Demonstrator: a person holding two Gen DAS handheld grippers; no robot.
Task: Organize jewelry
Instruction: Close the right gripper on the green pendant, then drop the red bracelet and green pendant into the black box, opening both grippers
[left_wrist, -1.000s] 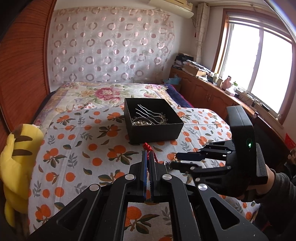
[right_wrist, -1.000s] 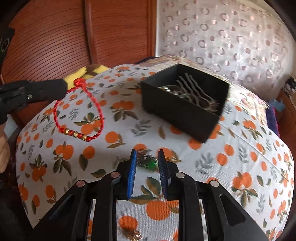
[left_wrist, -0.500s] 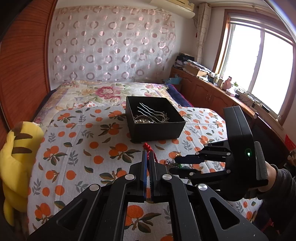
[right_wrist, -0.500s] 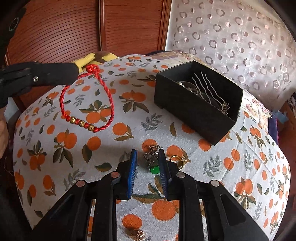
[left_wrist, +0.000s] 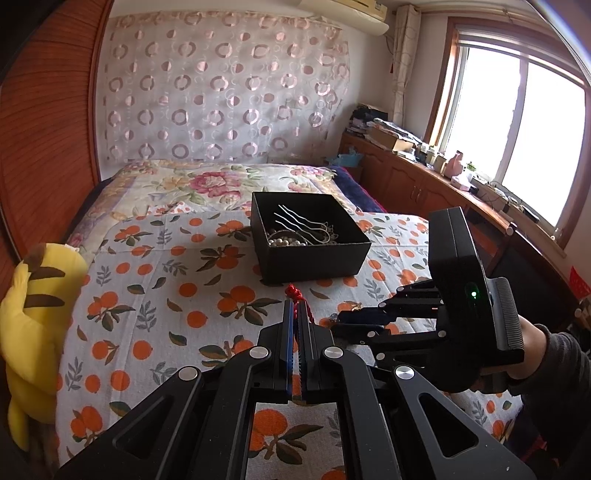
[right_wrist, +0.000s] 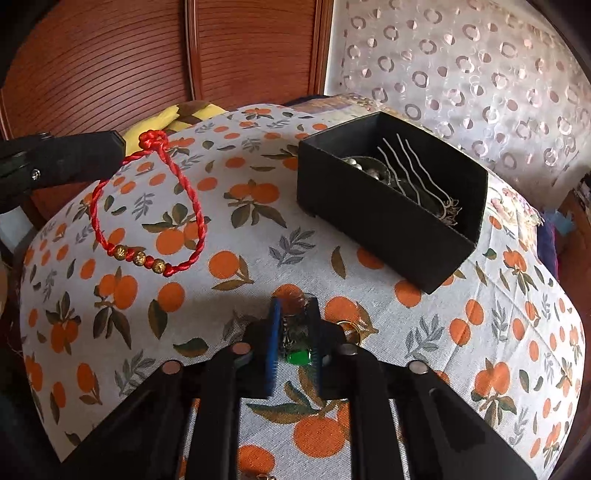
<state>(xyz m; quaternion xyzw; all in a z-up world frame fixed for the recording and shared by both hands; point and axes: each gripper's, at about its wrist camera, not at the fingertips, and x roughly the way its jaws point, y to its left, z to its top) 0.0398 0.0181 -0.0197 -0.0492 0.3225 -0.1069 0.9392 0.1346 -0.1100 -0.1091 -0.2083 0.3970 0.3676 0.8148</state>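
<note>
Right gripper (right_wrist: 293, 332) is pointing steeply down at the orange-print bedspread (right_wrist: 258, 236); its jaws have just been closing and are now pinching a small metal trinket with a green stone (right_wrist: 295, 349) between the blue pads; the trinket is sitting low between the fingers, the green stone toward their base, still at bedspread level; a gold ring (right_wrist: 349, 326) is lying on the cloth just beside the right finger.

Left gripper (left_wrist: 295, 314) is clamping fully closed on the knotted end of a red cord bracelet (right_wrist: 147, 199); the loop is hanging below the tips with its gold beads at the bottom, over the cloth, well apart from the trinket.

Black box (right_wrist: 391, 195) is resting on the bedspread beyond both grippers, holding hairpins (right_wrist: 417, 173) and pearls (left_wrist: 286, 242).

A hand (left_wrist: 524, 350) in a dark sleeve is holding the right gripper, tilted down from the right side of the left view.
</note>
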